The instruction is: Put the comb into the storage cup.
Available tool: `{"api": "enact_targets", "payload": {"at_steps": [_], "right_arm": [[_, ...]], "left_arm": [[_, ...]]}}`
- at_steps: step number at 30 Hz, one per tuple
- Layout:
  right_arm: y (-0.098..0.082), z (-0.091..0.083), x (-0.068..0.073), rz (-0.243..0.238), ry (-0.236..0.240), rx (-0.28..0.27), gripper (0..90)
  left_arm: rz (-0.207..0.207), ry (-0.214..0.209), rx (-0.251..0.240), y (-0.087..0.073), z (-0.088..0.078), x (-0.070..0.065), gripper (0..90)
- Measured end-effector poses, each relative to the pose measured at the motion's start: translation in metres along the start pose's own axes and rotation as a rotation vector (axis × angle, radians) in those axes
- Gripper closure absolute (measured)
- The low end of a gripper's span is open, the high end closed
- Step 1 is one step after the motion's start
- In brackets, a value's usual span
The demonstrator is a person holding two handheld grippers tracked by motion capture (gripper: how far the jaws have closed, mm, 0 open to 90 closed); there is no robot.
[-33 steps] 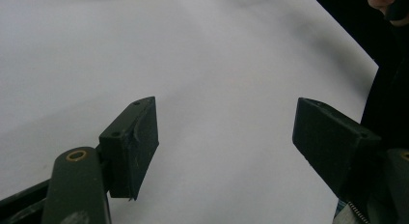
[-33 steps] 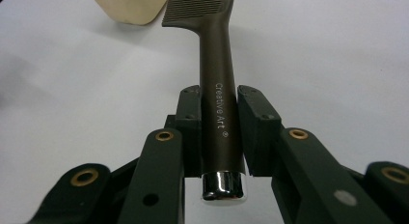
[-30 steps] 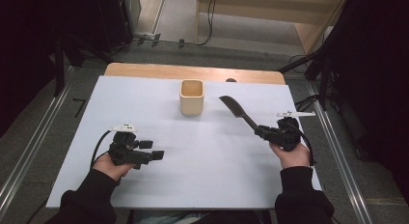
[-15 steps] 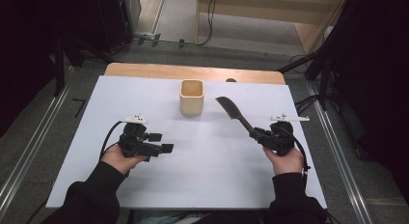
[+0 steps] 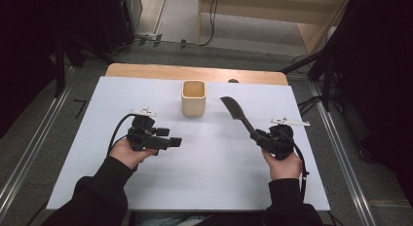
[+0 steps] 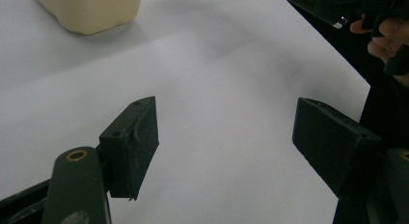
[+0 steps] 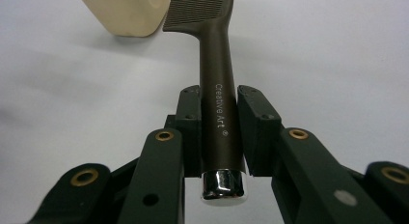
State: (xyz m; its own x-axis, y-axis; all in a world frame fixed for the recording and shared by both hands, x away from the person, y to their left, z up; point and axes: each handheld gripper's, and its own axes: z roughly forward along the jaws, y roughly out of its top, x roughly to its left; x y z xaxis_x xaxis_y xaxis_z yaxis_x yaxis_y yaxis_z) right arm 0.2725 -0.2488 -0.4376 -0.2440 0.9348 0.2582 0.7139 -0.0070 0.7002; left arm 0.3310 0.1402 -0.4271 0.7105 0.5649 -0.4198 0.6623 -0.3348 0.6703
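Note:
My right gripper (image 5: pixel 259 137) is shut on the handle of a dark comb-like tool (image 5: pixel 236 111), held above the right side of the white table (image 5: pixel 209 187). Its toothed head points up and left toward a beige square cup (image 5: pixel 194 97) standing at the back middle. In the right gripper view the handle (image 7: pixel 217 93), lettered "Creative Art", sits clamped between the pads with its chrome end toward the camera, and the cup (image 7: pixel 128 9) is just beyond. My left gripper (image 5: pixel 174 141) hangs left of centre, jaws pointing right, open and empty (image 6: pixel 226 122).
The cup (image 6: pixel 87 9) is up left in the left gripper view, with the other hand (image 6: pixel 386 35) at the top right. A wooden table edge (image 5: pixel 195 72) runs behind the white sheet. Dark floor, metal rails and cables surround the table.
The left gripper has moved right and a little farther from the person, rising slightly. The right gripper has shifted left with the tool still clamped.

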Motion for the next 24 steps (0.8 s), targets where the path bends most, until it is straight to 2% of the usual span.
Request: {"api": "enact_targets", "payload": {"at_steps": [10, 20, 24], "right_arm": [[-0.008, -0.003, 0.008, 0.004, -0.016, -0.084, 70.4], [-0.022, 0.007, 0.017, 0.012, 0.000, -0.129, 70.3], [-0.026, 0.010, 0.022, -0.007, -0.011, -0.130, 70.4]], "left_arm": [[0.012, -0.025, -0.003, 0.016, 0.016, -0.009, 25.4], [0.051, -0.029, 0.016, 0.030, 0.037, -0.016, 26.3], [0.057, -0.031, 0.021, 0.032, 0.044, -0.019, 26.3]]}}
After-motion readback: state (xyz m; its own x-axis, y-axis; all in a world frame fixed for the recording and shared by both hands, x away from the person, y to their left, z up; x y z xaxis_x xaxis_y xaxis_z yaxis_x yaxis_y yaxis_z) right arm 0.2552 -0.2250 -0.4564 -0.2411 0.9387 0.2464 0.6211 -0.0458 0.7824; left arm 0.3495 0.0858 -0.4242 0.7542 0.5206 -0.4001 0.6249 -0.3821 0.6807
